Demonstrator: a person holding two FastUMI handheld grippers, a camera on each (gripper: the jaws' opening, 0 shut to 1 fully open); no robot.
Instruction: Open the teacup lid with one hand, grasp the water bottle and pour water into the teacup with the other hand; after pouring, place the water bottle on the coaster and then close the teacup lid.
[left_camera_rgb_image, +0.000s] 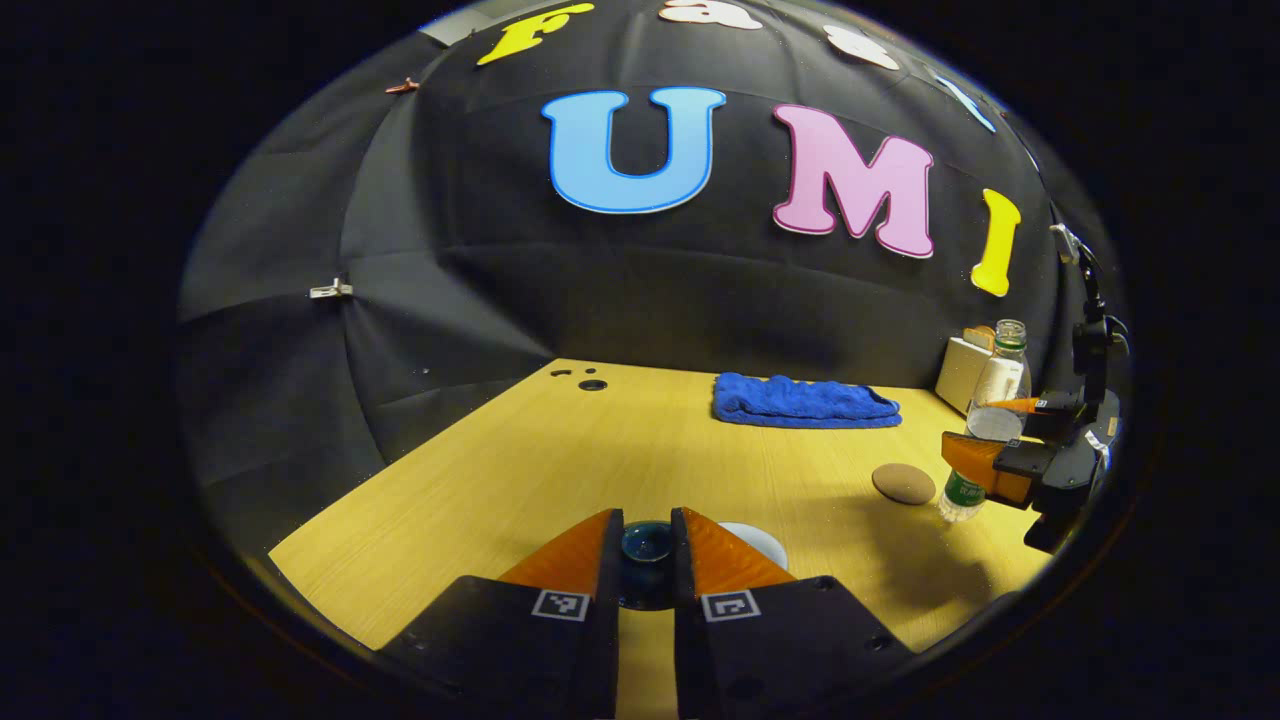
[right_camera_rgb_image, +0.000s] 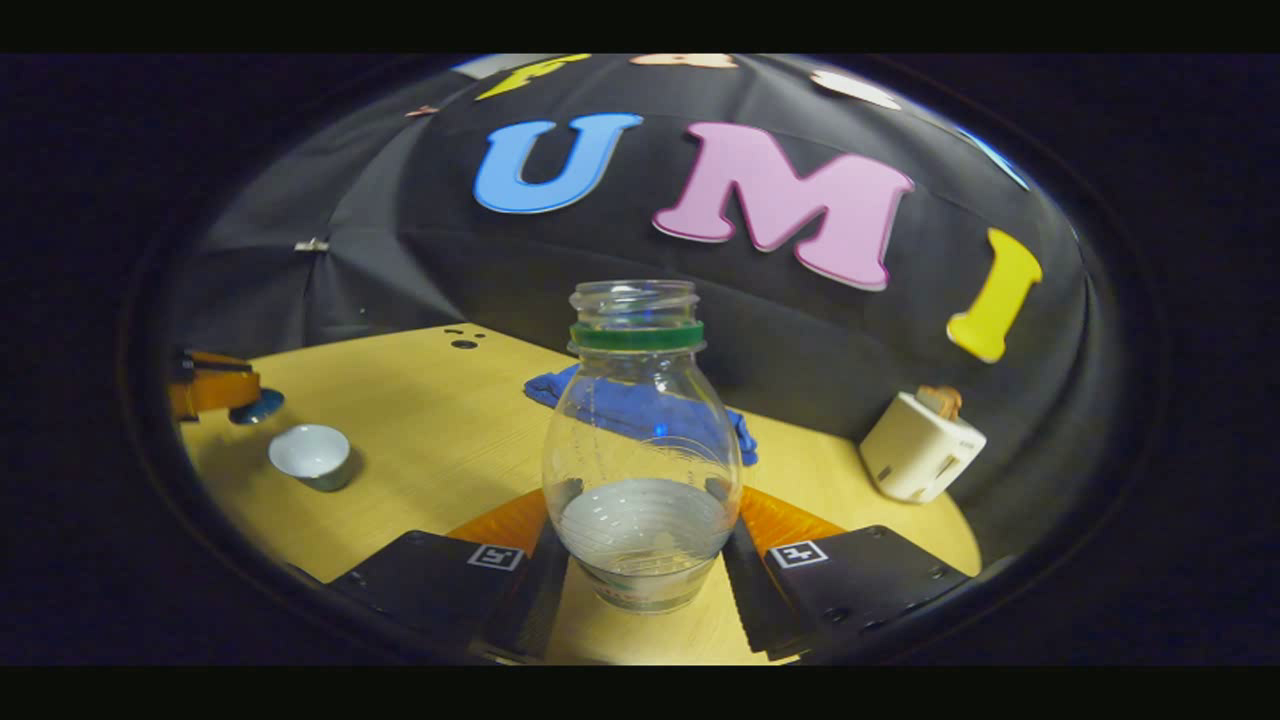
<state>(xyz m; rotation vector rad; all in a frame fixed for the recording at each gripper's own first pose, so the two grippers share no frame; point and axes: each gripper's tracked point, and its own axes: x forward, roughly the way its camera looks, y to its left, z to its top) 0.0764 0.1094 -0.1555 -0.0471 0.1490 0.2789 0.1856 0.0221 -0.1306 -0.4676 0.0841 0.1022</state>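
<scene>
In the left gripper view my left gripper (left_camera_rgb_image: 647, 528) is shut on the dark teal knob of the teacup lid (left_camera_rgb_image: 647, 545), held off the cup. The white teacup (left_camera_rgb_image: 757, 541) peeks out just right of my fingers. It stands open on the table (right_camera_rgb_image: 310, 455) in the right gripper view, with the lifted lid (right_camera_rgb_image: 258, 405) in the left gripper (right_camera_rgb_image: 215, 385) beside it. My right gripper (right_camera_rgb_image: 645, 525) is shut on the uncapped water bottle (right_camera_rgb_image: 640, 440), which is upright and holds a little water. That bottle (left_camera_rgb_image: 992, 400) is just right of the round brown coaster (left_camera_rgb_image: 903, 483).
A folded blue towel (left_camera_rgb_image: 805, 402) lies at the back of the wooden table (left_camera_rgb_image: 560, 450). A white toaster (right_camera_rgb_image: 920, 445) stands at the back right corner. Small holes (left_camera_rgb_image: 590, 383) mark the table's far left. The booth's black cloth wall rises close behind.
</scene>
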